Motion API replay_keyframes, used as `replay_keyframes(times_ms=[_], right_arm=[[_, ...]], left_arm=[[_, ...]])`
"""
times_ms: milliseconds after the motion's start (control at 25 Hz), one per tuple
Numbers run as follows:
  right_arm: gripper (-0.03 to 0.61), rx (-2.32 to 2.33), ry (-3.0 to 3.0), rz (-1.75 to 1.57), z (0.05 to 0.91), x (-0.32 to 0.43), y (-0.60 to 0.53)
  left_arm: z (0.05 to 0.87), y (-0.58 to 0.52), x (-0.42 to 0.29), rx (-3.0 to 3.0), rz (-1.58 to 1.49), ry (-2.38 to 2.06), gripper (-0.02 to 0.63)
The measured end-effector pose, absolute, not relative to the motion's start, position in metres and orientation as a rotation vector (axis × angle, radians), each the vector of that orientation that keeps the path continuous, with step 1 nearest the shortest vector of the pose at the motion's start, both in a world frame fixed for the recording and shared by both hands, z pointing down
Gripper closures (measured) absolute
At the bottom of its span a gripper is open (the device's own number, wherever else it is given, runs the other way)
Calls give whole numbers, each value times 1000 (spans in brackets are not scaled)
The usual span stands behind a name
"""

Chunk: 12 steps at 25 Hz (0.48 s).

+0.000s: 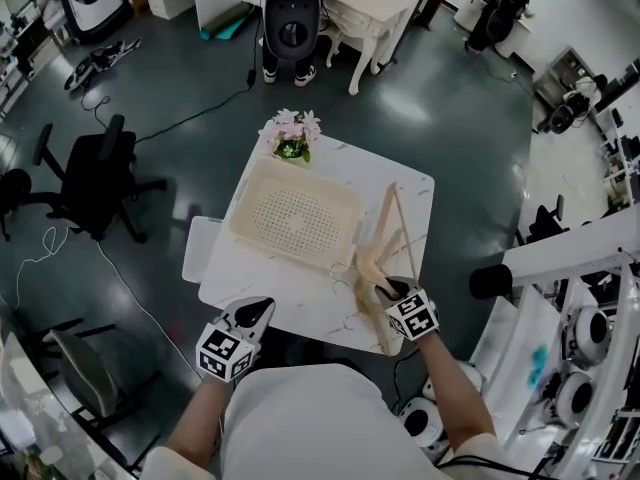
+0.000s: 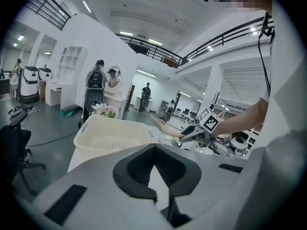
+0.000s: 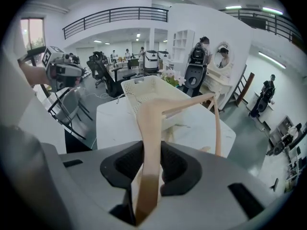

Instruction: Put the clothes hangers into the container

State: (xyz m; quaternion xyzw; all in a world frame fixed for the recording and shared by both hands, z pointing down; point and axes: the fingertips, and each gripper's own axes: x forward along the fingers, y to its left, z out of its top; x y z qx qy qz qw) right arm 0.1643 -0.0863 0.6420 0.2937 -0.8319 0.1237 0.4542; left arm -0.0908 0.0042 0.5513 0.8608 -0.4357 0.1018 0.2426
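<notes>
One white table (image 1: 290,293) fills the middle of the floor from where I stand, with the person leaning over its near edge; on it, towards the far left, sits the cream perforated container (image 1: 296,214); a pale wooden hanger (image 1: 380,230) is up off the tabletop just beside the container's right side, outside its rim, slanting towards the far edge; the right gripper (image 1: 385,286) has its jaws clamped on one arm of that hanger; the left gripper (image 1: 255,313) hangs over the near edge, jaws drawn in until the tips meet, gripping nothing; a small bunch of pink flowers (image 1: 292,133) stands at the far edge, just behind the container.
</notes>
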Motion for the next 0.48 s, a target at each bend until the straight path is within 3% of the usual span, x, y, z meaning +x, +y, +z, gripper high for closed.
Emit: replay_keyframes(times_ms=[480], right_arm=[[468,412,-2175,326,643,42,-66]], left_arm=[[552,8,-133,2286,258,-1243,606]])
